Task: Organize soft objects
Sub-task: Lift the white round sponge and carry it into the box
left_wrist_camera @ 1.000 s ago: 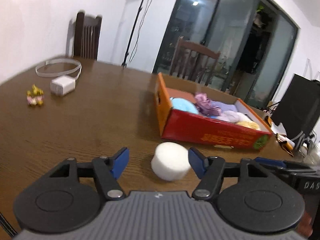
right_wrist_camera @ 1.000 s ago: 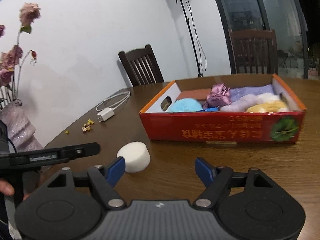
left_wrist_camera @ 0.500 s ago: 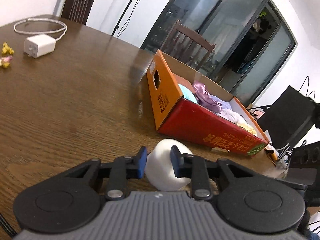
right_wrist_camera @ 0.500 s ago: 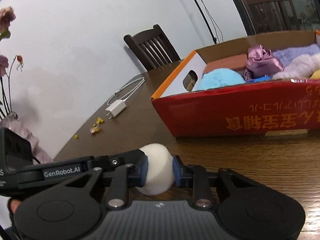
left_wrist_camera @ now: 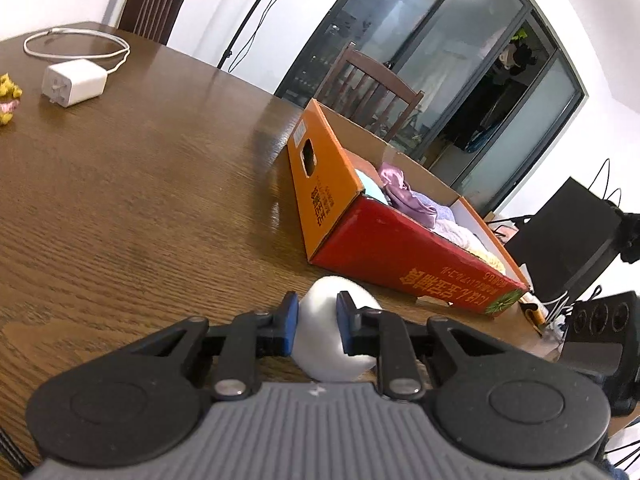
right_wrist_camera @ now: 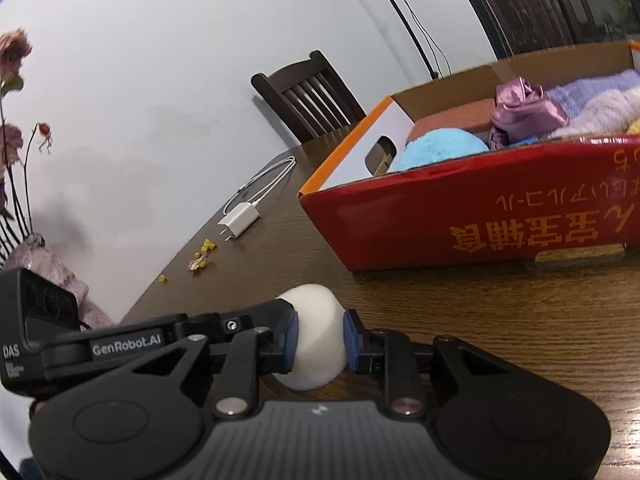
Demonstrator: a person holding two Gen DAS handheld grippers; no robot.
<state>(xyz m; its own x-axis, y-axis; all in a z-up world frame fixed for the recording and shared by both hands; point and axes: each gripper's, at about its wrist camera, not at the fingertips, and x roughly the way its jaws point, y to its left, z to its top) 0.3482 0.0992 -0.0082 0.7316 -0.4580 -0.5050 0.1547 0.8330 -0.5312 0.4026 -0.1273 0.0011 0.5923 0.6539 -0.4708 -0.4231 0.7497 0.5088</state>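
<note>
A white foam puff (left_wrist_camera: 332,340) sits low over the brown table, pinched on both sides. My left gripper (left_wrist_camera: 317,322) is shut on it, blue pads pressing its flanks. My right gripper (right_wrist_camera: 319,340) is shut on the same white puff (right_wrist_camera: 316,340), and the left gripper's body (right_wrist_camera: 120,344) shows at its left. A red and orange cardboard box (left_wrist_camera: 400,256) stands beyond, holding a blue plush (right_wrist_camera: 440,148), a purple satin piece (right_wrist_camera: 524,112) and pale fluffy cloths (right_wrist_camera: 600,108). The box also shows in the right wrist view (right_wrist_camera: 500,208).
A white charger with coiled cable (left_wrist_camera: 74,78) and small yellow petals (left_wrist_camera: 8,94) lie at the table's far left. Dark wooden chairs (left_wrist_camera: 368,88) stand behind the table. A vase of dried flowers (right_wrist_camera: 24,248) stands at the left edge. A black monitor (left_wrist_camera: 560,240) is at right.
Both grippers went from open to shut on the white puff. Both views have dropped lower and closer to the table, with the box now seen more from its corner.
</note>
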